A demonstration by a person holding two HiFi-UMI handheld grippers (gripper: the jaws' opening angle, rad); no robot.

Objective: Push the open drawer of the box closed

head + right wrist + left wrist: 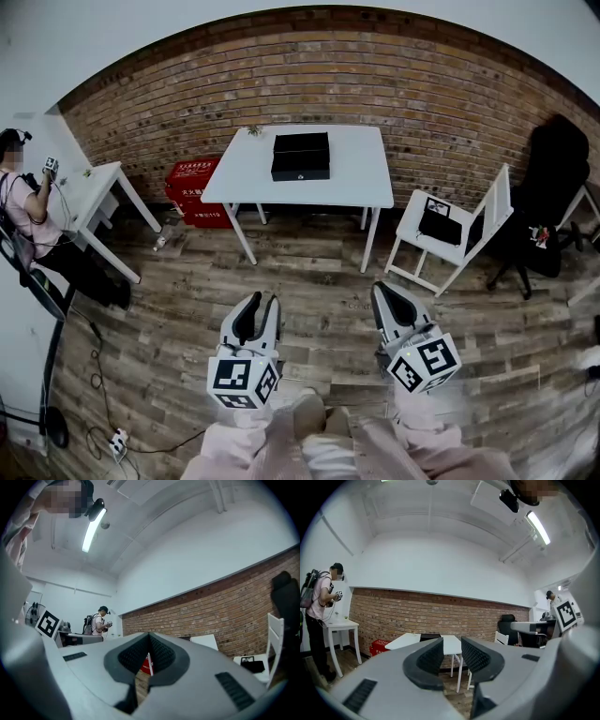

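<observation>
1. A black, flat rectangular box (300,157) lies on a matte white rectangular table (366,178). It sits towards the table's far edge, against a rough red-brick wall (450,84). Worn wooden floor planks (309,272) stretch below.
2. The box's long axis runs left to right, along the wall. Its front, with the drawer (300,172), faces the person; how far the drawer stands out is too small to judge.
3. The left gripper (263,302), grey with ribbed black pads, has its jaws apart and nothing between them. It is well apart from the table.
4. The right gripper (382,289) has its jaws closed tip to tip, empty.
5. Only the head view shows the box's top, a white slatted chair (469,234) and a black office chair (558,187).
6. In the left gripper view the box is only a dark sliver above one jaw.
7. The right gripper view shows a red container (146,665) through the gap under its tips.
</observation>
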